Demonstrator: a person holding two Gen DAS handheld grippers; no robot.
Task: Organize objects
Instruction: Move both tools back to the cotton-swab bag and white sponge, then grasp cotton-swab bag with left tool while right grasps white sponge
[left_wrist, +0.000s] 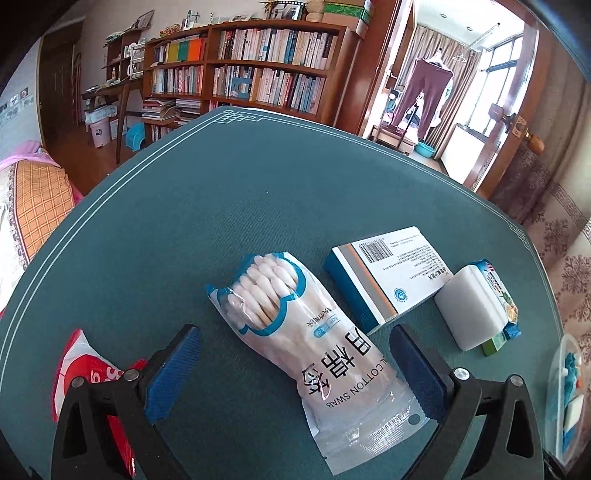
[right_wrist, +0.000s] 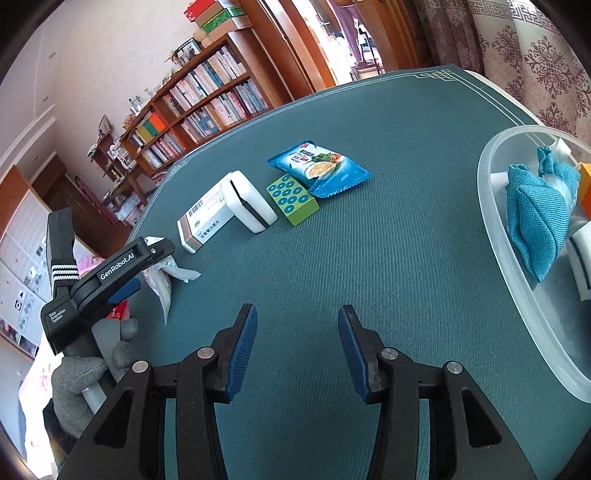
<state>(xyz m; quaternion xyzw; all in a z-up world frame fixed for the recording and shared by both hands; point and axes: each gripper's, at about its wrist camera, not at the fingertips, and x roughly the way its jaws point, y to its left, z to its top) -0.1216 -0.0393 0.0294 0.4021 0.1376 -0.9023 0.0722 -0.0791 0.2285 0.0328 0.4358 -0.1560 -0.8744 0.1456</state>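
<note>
A clear bag of cotton swabs (left_wrist: 295, 332) lies on the green table (left_wrist: 221, 203) between the wide-apart fingers of my left gripper (left_wrist: 295, 369), which is open; its right pad sits close to the bag's edge, the left pad well apart. To the right lie a white medicine box (left_wrist: 388, 273), a white sponge (left_wrist: 469, 310), a blue snack packet (left_wrist: 498, 295) and a small green box (left_wrist: 493, 347). My right gripper (right_wrist: 297, 343) hovers open over bare table (right_wrist: 369, 240) with nothing between its fingers. The green dotted box (right_wrist: 293, 203) and snack packet (right_wrist: 319, 170) lie ahead of it.
A clear plastic bin (right_wrist: 509, 258) at the right holds a teal cloth pouch (right_wrist: 535, 221) and other items. A red-and-white bag (left_wrist: 85, 369) lies under the left gripper's left side. A grey-gloved hand (right_wrist: 81, 373) holds the left gripper. Bookshelves stand beyond the table.
</note>
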